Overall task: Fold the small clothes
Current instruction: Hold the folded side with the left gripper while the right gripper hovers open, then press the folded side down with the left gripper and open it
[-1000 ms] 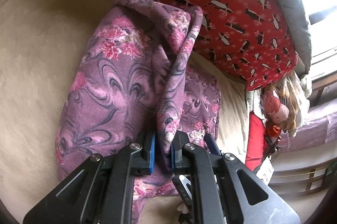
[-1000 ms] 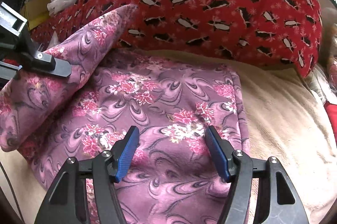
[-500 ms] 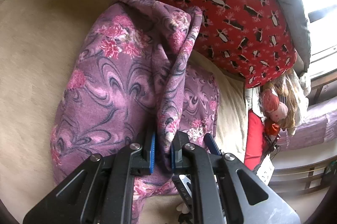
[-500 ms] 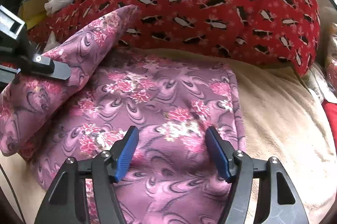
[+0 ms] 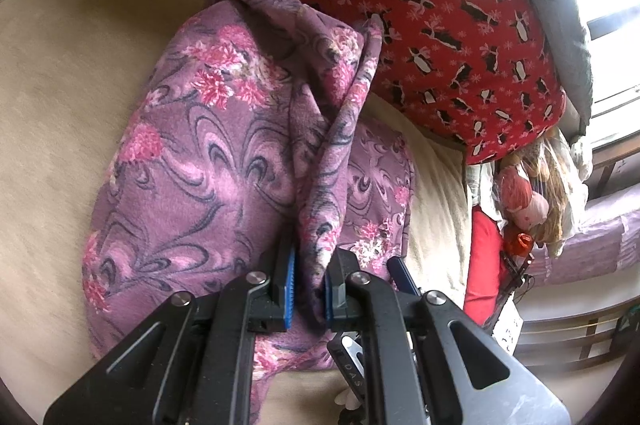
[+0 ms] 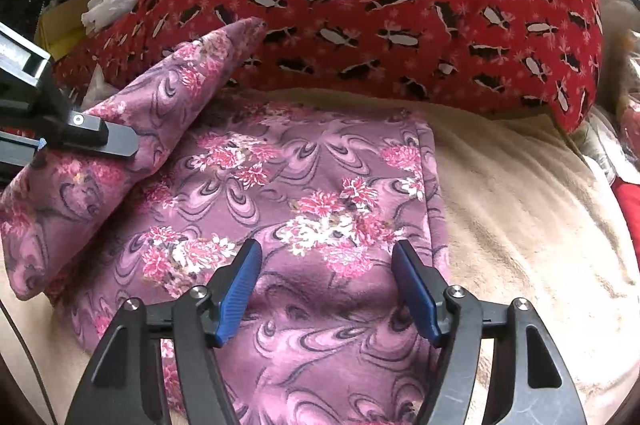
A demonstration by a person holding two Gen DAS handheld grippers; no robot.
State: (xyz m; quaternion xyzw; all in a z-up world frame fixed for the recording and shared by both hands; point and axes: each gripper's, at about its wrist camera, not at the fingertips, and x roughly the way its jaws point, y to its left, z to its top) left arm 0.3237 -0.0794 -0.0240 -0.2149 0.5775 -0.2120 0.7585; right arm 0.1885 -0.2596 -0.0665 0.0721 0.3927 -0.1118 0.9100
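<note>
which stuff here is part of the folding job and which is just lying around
Part of the job:
- purple flowered cloth
- left gripper, shut on a raised fold of it
- right gripper, open above it

Lying about:
- red penguin pillow
- beige blanket
- doll

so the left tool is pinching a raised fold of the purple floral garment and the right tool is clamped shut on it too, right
Not quite. The left tool does pinch a raised fold of the purple floral fleece garment, but the right tool is open above the flat part, gripping nothing, as the right wrist view shows.
</note>
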